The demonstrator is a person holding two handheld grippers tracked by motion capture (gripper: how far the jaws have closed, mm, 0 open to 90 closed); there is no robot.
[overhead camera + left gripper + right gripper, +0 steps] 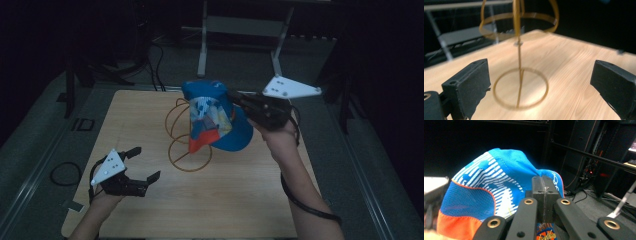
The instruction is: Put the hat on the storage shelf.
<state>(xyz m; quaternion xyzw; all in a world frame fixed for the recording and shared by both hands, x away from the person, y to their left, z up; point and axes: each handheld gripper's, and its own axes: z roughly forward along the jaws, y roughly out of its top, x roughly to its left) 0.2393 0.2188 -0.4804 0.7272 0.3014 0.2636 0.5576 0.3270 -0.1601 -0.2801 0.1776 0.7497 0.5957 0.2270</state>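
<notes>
A blue baseball cap [216, 120] with white stripes, an orange panel and a blue mesh part is held in the air above the far middle of the wooden table [150, 210]. The right gripper [235, 98] has its two jaws pressed together on the fabric of the cap, and the right gripper view shows the jaws meeting with the blue cloth [499, 175] bunched just beyond them. The cap hangs partly over a golden wire hat stand [187, 145], which stands on the table near its middle; its round base ring [521, 88] lies flat on the wood and a thin rod rises from it to the upper hoops. The left gripper [142, 162] is at the near left of the table, well apart from the stand, with its jaws spread wide and nothing between them.
</notes>
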